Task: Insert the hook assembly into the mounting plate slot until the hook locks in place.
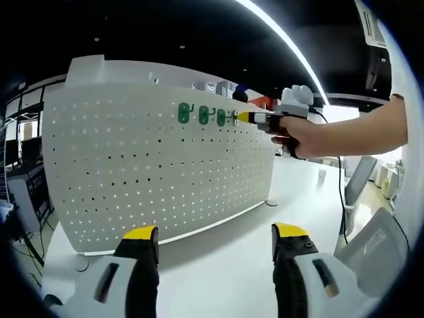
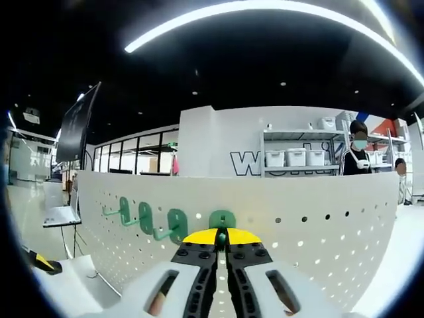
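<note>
Matt white perforated pegboard (image 1: 159,165); smooth green plastic hooks (image 2: 156,222).

Open-plan lab or office workspace: dark ceiling with long light strips (image 2: 265,13), glass-walled rooms (image 2: 132,159) at 9 o'clock, metal shelving with white storage bins (image 2: 295,157) at 2 o'clock, mesh office chair (image 1: 371,248) at 4 o'clock, white worktable (image 1: 225,265) holding a pegboard (image 1: 152,172).

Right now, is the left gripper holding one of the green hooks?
No: the left gripper hangs open over the white table, well short of the green hooks on the pegboard.
</note>
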The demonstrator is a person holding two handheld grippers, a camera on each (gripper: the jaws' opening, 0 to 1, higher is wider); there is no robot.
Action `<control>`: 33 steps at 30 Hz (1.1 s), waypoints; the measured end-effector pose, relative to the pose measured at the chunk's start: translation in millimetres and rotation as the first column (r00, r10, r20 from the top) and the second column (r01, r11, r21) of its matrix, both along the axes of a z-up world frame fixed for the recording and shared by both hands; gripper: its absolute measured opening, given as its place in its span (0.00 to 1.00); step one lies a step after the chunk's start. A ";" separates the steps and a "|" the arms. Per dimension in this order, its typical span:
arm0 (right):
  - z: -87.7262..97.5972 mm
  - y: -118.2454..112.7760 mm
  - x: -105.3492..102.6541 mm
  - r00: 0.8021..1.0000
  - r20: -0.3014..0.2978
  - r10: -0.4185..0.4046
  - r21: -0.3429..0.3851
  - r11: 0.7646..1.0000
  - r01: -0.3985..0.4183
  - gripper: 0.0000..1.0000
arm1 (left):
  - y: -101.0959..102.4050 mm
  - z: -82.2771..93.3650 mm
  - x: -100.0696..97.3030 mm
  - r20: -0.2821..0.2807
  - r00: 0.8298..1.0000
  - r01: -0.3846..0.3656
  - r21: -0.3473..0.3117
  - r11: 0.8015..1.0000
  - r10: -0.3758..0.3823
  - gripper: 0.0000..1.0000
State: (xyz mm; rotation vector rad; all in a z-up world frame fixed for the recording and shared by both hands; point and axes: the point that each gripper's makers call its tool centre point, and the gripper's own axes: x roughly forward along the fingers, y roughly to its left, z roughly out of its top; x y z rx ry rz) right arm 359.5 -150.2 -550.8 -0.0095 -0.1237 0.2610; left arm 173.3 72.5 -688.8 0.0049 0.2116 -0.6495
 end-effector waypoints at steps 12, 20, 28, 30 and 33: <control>1.0 1.8 0.1 0.995 0.057 -0.077 -0.019 0.997 0.079 0.01 | 2.2 -0.8 -2.8 -0.004 1.000 0.000 0.003 1.000 0.000 0.71; -0.5 2.6 -2.2 0.993 0.075 -0.095 -0.022 0.995 0.097 0.01 | 4.5 -1.6 -2.7 -0.006 1.000 -0.001 0.001 1.000 0.001 0.70; -0.1 2.6 -1.2 0.993 0.068 -0.094 -0.086 0.991 0.100 0.01 | 4.7 -1.1 -1.9 -0.003 1.000 -0.005 -0.006 1.000 0.005 0.70; -0.2 2.7 -1.0 0.994 0.064 -0.092 -0.087 0.991 0.098 0.01 | 4.6 -1.3 -2.2 -0.006 1.000 -0.006 -0.010 1.000 0.006 0.69; 0.6 -0.5 -0.4 0.994 0.055 -0.093 -0.088 0.991 0.098 0.01 | 4.2 -1.6 -2.8 -0.005 1.000 -0.003 -0.007 1.000 0.003 0.69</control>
